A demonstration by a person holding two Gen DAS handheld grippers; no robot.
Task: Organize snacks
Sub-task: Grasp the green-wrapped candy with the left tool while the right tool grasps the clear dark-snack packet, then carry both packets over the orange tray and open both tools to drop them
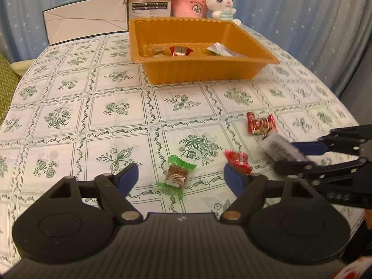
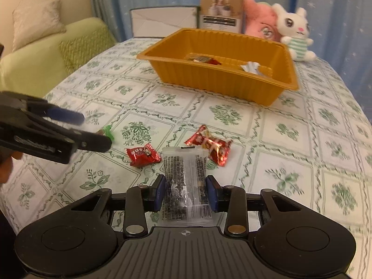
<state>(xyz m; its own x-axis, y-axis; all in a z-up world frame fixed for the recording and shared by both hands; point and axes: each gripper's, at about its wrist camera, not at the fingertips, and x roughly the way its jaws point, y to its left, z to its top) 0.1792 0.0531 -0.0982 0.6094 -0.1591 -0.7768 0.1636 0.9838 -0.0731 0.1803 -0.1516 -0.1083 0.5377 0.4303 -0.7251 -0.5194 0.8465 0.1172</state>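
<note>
- snacks: six wrapped pieces seen in all; three lie in the tray [image 1: 200, 69], three are out on the tablecloth [image 1: 69, 116], and one clear packet [image 2: 184, 186] sits between the right gripper's pads.
- right gripper [image 2: 186, 194]: clenched on the clear packet, one blue pad against each long edge, about mid-length; the packet stands up past the fingertips, its near end over the gripper body. whether it is clear of the cloth i cannot tell.
- left gripper [image 1: 181, 177]: released, jaws wide, pads not touching anything; the green candy [image 1: 177, 175] lies on the cloth between them.
- loose pieces: a small red candy [image 1: 238, 161] just beside the left gripper's right pad, and a red foil pack [image 1: 261, 123] further out, near the clear packet.
- handling, judged: all pieces look very light. film wrappers are thin and slick, and will crumple rather than resist; contents look small and firm, so moderate pinch should do no harm.
- grasp point, judged: take each piece across the filled middle, not by the crimped ends, which fold and slip. the green candy's twisted tails are poor holds.
- risk, judged: the clear packet is long and floppy beyond the pads; it may swing or slide out on a fast carry to the tray.
</note>
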